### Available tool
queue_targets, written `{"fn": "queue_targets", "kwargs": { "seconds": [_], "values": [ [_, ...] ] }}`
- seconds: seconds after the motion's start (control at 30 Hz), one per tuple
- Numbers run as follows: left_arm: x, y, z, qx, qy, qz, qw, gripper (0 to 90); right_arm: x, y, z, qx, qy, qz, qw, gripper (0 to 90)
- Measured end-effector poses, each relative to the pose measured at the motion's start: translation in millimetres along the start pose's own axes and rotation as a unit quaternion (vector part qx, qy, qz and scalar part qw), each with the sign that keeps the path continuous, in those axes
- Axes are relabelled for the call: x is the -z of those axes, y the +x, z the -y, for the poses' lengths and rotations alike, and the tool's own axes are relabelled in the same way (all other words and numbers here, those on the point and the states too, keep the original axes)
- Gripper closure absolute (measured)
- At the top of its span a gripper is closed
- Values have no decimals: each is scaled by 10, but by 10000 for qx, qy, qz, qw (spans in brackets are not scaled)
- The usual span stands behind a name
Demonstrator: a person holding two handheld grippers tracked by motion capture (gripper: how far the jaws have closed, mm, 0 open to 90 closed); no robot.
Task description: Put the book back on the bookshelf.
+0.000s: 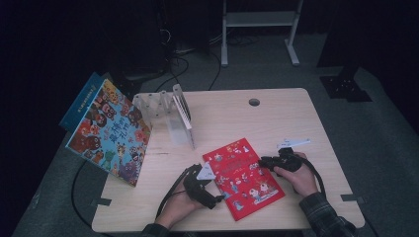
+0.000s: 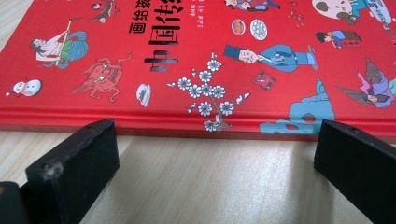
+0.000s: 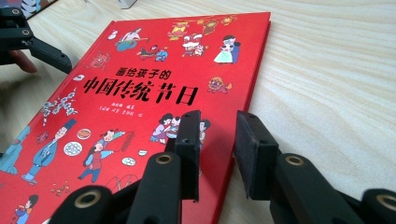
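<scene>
The left tool [image 1: 217,198] lies low at the red book's [image 1: 243,177] spine, jaws wide. The right tool [image 1: 263,161] straddles the opposite edge, jaws narrow but not gripping.

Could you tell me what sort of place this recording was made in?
Probably a lab or studio set up for recording, not a home: a plain wooden table stands alone on grey carpet amid dark surroundings, cables trail across the floor behind it, and a white metal stand sits beyond.
</scene>
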State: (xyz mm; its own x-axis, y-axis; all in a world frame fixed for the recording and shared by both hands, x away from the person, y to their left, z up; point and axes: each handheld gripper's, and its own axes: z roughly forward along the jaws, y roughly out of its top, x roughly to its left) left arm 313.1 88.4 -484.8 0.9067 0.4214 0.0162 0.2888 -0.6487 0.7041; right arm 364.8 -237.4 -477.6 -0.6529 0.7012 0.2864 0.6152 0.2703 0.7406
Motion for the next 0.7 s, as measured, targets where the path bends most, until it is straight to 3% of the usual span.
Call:
{"fn": "queue_targets", "kwargs": {
  "seconds": [0.3, 0.47, 0.7],
  "values": [
    [2, 5, 2, -24, -2, 22, 10000, 0, 21, -1, -2, -3, -43, -41, 10000, 706],
    [4, 4, 4, -30, -1, 24, 10000, 0, 95, 9, -41, -26, -315, -203, 9993, 702],
    [4, 4, 4, -30, 0, 24, 10000, 0, 174, 14, -65, -109, -290, -446, 9985, 688]
  ]
}}
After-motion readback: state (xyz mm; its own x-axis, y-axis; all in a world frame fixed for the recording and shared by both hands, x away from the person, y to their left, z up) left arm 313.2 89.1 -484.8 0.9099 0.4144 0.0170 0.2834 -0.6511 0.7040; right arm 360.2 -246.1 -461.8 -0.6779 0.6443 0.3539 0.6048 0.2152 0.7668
